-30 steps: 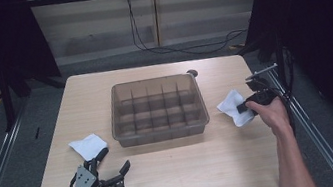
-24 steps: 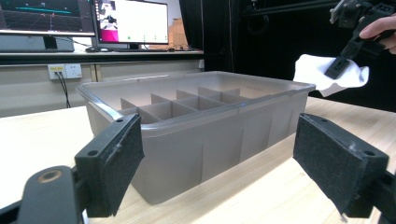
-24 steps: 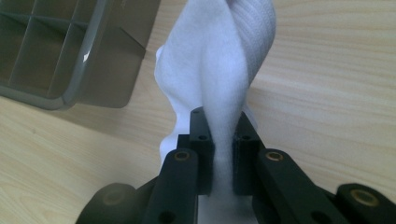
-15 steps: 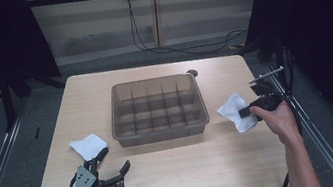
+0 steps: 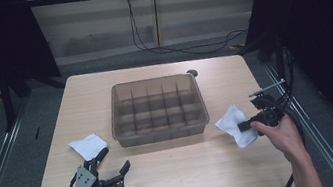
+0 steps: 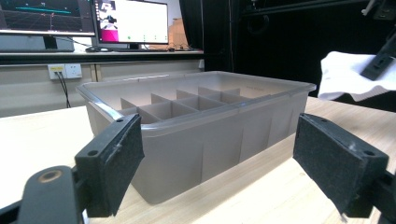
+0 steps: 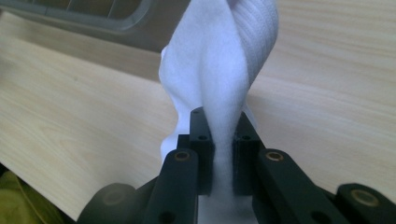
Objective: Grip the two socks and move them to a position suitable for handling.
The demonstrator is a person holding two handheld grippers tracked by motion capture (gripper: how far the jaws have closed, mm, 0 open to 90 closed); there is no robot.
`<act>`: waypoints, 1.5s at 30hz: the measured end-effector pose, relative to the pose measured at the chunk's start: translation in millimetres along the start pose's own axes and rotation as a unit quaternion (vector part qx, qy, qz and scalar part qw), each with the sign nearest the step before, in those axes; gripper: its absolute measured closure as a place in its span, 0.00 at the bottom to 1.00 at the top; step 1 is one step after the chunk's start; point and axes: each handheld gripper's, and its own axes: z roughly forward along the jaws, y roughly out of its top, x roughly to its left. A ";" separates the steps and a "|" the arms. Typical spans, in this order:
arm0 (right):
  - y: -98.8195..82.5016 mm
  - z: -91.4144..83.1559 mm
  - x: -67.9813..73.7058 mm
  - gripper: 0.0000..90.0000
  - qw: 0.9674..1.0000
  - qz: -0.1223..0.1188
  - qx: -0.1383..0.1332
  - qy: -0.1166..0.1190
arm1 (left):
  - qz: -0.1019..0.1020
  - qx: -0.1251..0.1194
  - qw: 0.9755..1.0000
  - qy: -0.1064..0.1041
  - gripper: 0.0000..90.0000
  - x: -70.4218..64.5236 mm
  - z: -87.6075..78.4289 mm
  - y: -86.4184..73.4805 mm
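- We see a light wooden table (image 5: 169, 184) with rounded corners, standing on a grey floor.
- Near its middle sits a translucent grey divided bin (image 5: 158, 109), its inside split into rows of small compartments.
- A white folded cloth (image 5: 89, 146) lies flat on the table just beside the bin's near left corner.
- A small dark round spot (image 5: 192, 73) sits on the tabletop at the bin's far right corner; we cannot tell what it is.

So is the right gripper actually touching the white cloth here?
Touching. The right gripper view shows the right gripper's black jaws shut on a fold of the white cloth, which rises between them.
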 end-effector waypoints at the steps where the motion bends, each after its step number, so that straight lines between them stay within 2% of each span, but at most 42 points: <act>1: -2.4 0.7 2.6 0.91 1.000 -0.003 0.000 0.001 | -0.001 -0.001 1.000 0.000 0.17 -0.1 0.1 0.0; 4: -8.3 2.4 12.7 0.91 1.000 -0.010 -0.002 0.003 | 0.000 0.000 1.000 0.000 0.17 0.0 0.0 0.0; 10: -13.6 11.3 38.5 0.91 0.999 -0.041 0.007 0.021 | -0.001 -0.001 1.000 0.000 0.17 -0.1 0.0 0.0; 14: -19.0 21.8 54.9 0.91 0.997 -0.065 0.012 0.031 | 0.000 0.000 1.000 0.000 0.17 0.0 0.0 0.0; 16: -21.0 28.1 61.0 0.91 0.997 -0.069 0.016 0.045 | -0.001 0.000 1.000 -0.002 0.17 -0.1 0.0 -0.1; 18: -22.1 33.9 66.2 0.91 0.996 -0.074 0.023 0.047 | 0.000 0.000 1.000 0.000 0.17 0.0 0.0 0.0; 26: -19.1 49.8 84.5 0.91 0.993 -0.093 0.037 0.060 | -0.001 0.000 1.000 -0.001 0.17 -0.1 0.1 -0.1; 31: -16.3 66.9 96.2 0.91 0.992 -0.102 0.045 0.065 | -0.001 -0.001 1.000 0.000 0.17 -0.1 0.0 0.0; 34: -15.0 76.1 100.2 0.91 0.991 -0.107 0.052 0.065 | -0.001 0.000 1.000 -0.001 0.17 -0.1 0.0 0.0; 37: -12.4 84.4 102.8 0.91 0.988 -0.125 0.064 0.063 | 0.000 0.000 1.000 0.000 0.17 -0.1 0.0 0.0; 45: -11.4 98.6 107.0 0.90 0.987 -0.128 0.073 0.063 | -0.001 -0.001 1.000 0.000 0.17 -0.1 0.0 0.0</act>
